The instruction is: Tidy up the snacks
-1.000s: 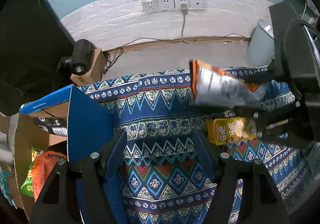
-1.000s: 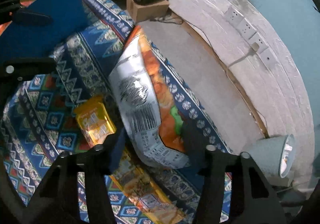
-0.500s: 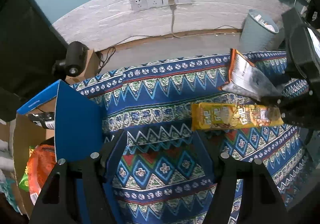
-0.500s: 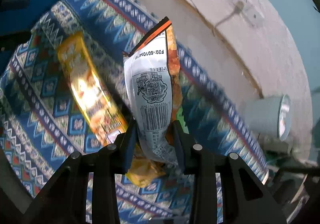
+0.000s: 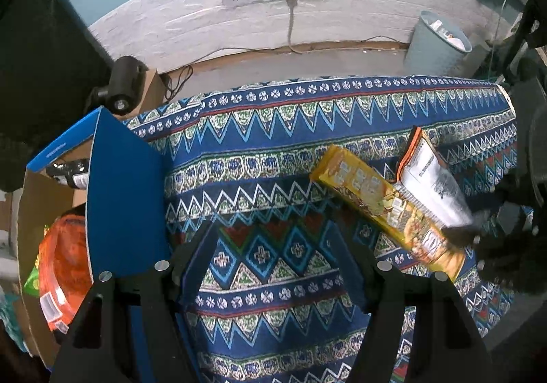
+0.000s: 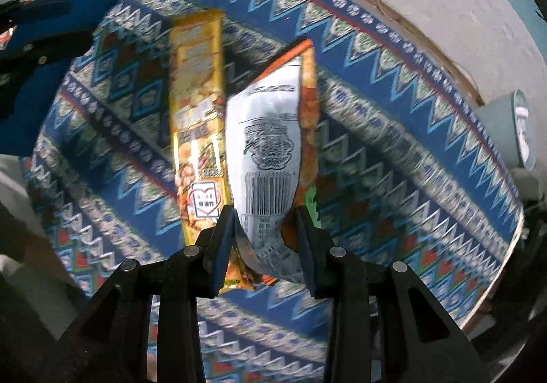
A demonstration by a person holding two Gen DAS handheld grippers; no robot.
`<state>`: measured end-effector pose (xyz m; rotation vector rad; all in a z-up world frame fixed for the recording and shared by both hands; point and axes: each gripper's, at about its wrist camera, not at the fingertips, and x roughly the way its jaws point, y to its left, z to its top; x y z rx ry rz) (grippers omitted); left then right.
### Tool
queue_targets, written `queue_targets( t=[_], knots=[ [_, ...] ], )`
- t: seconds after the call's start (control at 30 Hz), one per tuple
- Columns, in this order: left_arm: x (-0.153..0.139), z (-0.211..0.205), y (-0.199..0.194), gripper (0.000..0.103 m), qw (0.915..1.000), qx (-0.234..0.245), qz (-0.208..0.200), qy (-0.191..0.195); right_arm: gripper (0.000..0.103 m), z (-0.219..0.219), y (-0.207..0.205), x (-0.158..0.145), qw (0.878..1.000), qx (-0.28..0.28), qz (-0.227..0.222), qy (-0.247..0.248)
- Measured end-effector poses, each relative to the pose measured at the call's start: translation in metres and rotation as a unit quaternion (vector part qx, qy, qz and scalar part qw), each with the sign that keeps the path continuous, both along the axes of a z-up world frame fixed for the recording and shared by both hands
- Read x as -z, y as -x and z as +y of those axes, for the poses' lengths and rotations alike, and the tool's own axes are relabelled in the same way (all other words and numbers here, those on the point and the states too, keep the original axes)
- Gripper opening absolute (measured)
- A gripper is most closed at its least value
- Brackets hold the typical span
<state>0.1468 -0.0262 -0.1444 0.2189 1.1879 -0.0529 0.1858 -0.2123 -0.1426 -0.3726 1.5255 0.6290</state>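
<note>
Right gripper (image 6: 265, 229) closed on chip bag (image 6: 273, 150); bag's length runs straight out from jaws.

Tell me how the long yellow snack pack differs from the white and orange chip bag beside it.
The yellow snack pack is long, narrow and flat; the chip bag is wider and puffier. The yellow pack shows a glossy printed front, while the chip bag shows its white back with a barcode. The right claw is shut on the chip bag's lower end; the yellow pack lies loose on the patterned cloth alongside it. Both are sealed snacks outside the cardboard box.
</note>
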Motion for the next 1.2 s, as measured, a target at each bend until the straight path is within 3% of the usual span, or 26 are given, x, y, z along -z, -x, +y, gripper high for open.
queue_targets(
  t=[0.27, 0.43, 0.7, 0.83, 0.97, 1.2],
  knots=[
    [-0.004, 0.0, 0.012, 0.07, 0.9998, -0.009, 0.007, 0.016, 0.034, 0.007, 0.027, -0.003, 0.998, 0.04, 0.023, -0.05],
    [0.001, -0.005, 0.015, 0.076, 0.9986, -0.026, 0.018, 0.043, 0.04, -0.008, 0.023, 0.006, 0.997, 0.067, 0.001, -0.032],
    [0.03, -0.024, 0.005, 0.08, 0.9921, -0.057, 0.056, 0.097, 0.04, -0.065, 0.001, 0.019, 0.993, 0.117, -0.012, -0.011],
    [0.044, -0.031, -0.001, 0.08, 0.9857, -0.086, 0.067, 0.128, 0.048, -0.086, -0.003, 0.024, 0.991, 0.133, -0.016, -0.018],
    [0.06, -0.041, -0.007, 0.08, 0.9806, -0.113, 0.076, 0.141, 0.065, -0.098, -0.007, 0.029, 0.99, 0.134, -0.032, -0.02],
    [0.083, -0.061, -0.009, 0.081, 0.9813, -0.11, 0.089, 0.131, 0.066, -0.098, 0.002, 0.026, 0.988, 0.144, -0.049, -0.032]
  ],
)
